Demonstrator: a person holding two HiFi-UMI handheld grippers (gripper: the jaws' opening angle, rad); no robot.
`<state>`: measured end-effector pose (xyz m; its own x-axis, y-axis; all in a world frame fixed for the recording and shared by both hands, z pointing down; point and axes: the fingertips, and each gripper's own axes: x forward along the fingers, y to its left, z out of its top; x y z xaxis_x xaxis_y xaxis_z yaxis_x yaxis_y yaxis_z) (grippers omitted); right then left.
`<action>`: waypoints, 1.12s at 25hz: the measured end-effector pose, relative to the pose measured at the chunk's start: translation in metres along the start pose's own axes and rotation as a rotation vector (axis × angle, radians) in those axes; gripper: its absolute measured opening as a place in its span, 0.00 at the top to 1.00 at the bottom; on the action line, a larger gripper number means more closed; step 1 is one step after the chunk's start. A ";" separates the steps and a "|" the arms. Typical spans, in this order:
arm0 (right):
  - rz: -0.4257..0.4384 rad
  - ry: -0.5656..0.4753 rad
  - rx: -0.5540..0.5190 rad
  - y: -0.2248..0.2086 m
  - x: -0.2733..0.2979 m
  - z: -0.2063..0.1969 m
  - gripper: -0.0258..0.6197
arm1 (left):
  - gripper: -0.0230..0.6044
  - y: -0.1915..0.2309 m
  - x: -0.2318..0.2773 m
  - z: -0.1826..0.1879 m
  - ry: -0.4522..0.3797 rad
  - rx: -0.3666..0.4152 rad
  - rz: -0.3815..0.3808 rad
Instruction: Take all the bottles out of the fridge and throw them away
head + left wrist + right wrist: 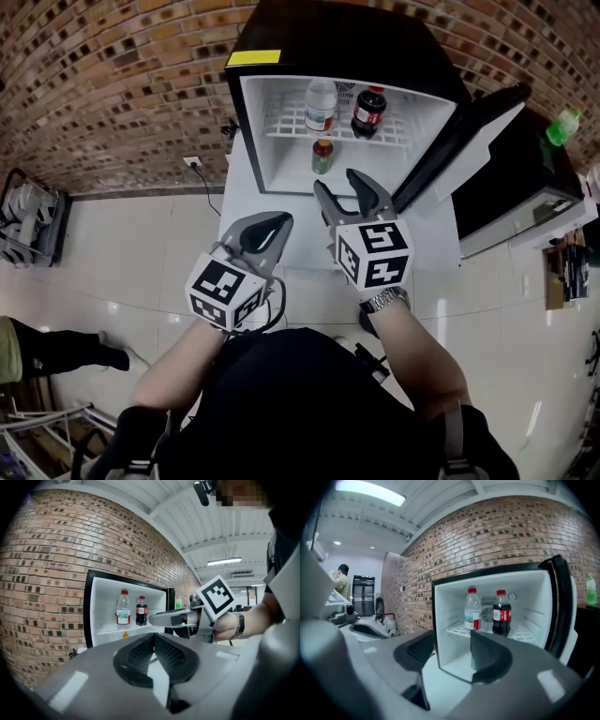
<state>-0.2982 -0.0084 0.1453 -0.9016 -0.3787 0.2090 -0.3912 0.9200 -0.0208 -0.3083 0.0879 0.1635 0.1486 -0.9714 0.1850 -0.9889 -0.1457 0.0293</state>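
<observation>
A small fridge (251,131) stands open on the floor against the brick wall, its door (473,141) swung to the right. On its wire shelf stand a clear water bottle (321,105) (472,610) and a dark cola bottle (368,112) (501,613). Below them sits a small orange-capped bottle (322,156). My right gripper (336,180) (452,637) is open just in front of the fridge, with nothing between its pads. To its left and farther back, my left gripper (281,217) (153,637) is shut and empty. The left gripper view shows both shelf bottles too, water bottle (123,609) and cola bottle (141,611).
A black cabinet (520,183) stands right of the fridge door with a green bottle (562,125) on top. A wall socket with a cable (193,162) is left of the fridge. A cart (28,220) and a person's leg (56,352) are at the far left.
</observation>
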 end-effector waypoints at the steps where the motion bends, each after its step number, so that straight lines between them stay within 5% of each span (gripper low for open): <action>1: -0.020 0.001 0.003 -0.004 0.011 0.003 0.58 | 0.96 0.008 0.001 0.001 -0.001 0.004 -0.008; 16: -0.246 0.079 0.002 -0.063 0.145 0.005 0.46 | 0.96 0.088 -0.001 0.003 0.007 0.026 -0.049; 28: -0.305 0.086 0.013 -0.086 0.177 0.009 0.48 | 0.96 0.123 -0.011 -0.006 0.027 0.011 -0.010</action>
<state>-0.4256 -0.1551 0.1757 -0.7238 -0.6266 0.2890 -0.6440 0.7638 0.0432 -0.4314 0.0820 0.1710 0.1580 -0.9645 0.2114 -0.9873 -0.1573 0.0204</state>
